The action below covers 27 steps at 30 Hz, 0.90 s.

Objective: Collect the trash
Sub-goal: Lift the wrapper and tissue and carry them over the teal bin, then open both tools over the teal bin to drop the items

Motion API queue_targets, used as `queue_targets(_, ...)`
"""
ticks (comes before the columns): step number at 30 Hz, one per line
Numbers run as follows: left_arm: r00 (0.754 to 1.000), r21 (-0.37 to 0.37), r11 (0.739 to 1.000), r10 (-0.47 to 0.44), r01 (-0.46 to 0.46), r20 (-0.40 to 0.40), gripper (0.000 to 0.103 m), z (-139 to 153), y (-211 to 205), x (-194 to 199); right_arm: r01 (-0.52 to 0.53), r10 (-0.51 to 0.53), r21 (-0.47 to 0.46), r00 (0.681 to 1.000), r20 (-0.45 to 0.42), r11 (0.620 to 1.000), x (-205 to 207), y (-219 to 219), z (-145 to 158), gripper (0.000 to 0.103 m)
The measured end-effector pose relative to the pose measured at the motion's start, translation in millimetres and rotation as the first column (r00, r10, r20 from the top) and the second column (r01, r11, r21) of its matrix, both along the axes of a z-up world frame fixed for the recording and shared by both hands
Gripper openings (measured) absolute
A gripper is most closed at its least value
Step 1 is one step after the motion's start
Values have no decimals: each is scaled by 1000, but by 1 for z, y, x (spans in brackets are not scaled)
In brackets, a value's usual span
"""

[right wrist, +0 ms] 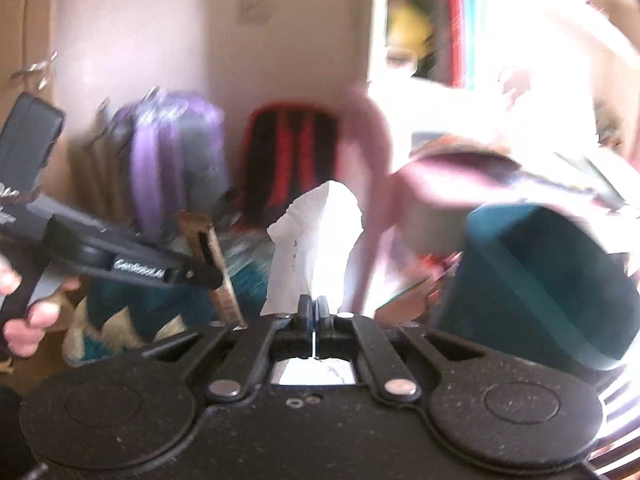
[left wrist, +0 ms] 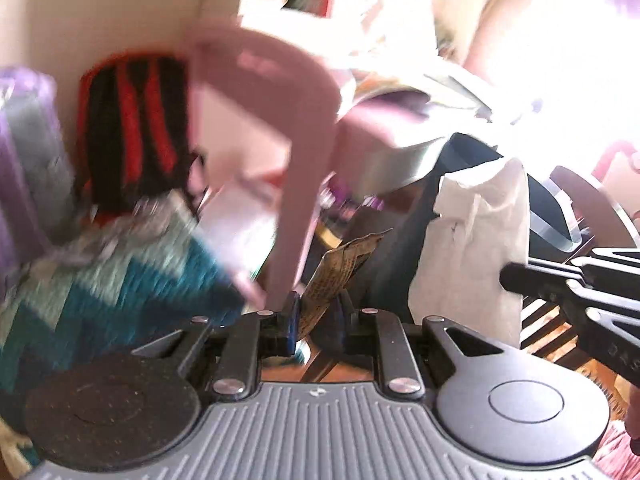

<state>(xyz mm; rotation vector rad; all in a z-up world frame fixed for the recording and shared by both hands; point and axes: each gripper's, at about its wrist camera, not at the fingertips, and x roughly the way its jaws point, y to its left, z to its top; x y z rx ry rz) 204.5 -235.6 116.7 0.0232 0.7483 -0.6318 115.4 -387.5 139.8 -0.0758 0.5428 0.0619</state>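
Left tool point(left wrist: 316, 320) pinches brown printed paper point(left wrist: 336, 276); right tool point(right wrist: 314, 312) grips crumpled (white) tissue point(right wrist: 316, 240).

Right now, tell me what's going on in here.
A person is collecting trash with a tool in each hand. The left tool is shut on a brown paper scrap. The right tool is shut on a white sheet. Both pieces are held up in the air near a dark bin on the right, not yet dropped in. Everything is blurred.

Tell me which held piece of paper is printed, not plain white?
The brown newspaper scrap in the left gripper; the right gripper holds a plain white paper.
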Motion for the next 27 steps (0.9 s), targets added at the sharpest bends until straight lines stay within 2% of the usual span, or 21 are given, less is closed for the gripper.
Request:
queue_targets(6, 991, -38, 996, -74, 79, 107, 17, 68, -67, -11, 129, -126, -28, 988, 87, 991, -8, -52, 40, 0)
queue_targets(13, 970, -56, 983, -162, 174, 180, 17, 115, -147, -20, 254, -248, -33, 962, 116, 967, -8, -109, 55, 0)
queue_targets(18, 967, -33, 980, -190, 198, 168, 17, 110, -202, -16, 318, -314, -27, 945, 91, 948, -3, -143, 49, 0)
queue_targets(25, 972, 35, 980, -198, 195, 122, 18, 71, -244, 4, 346, -346, 5, 938, 25, 938, 17, -174, 12, 0)
queue_targets(27, 979, 57, 982, -186, 181, 89, 18, 58, -253, 16, 348, -348, 13, 937, -9, 937, 27, -178, 3, 0)
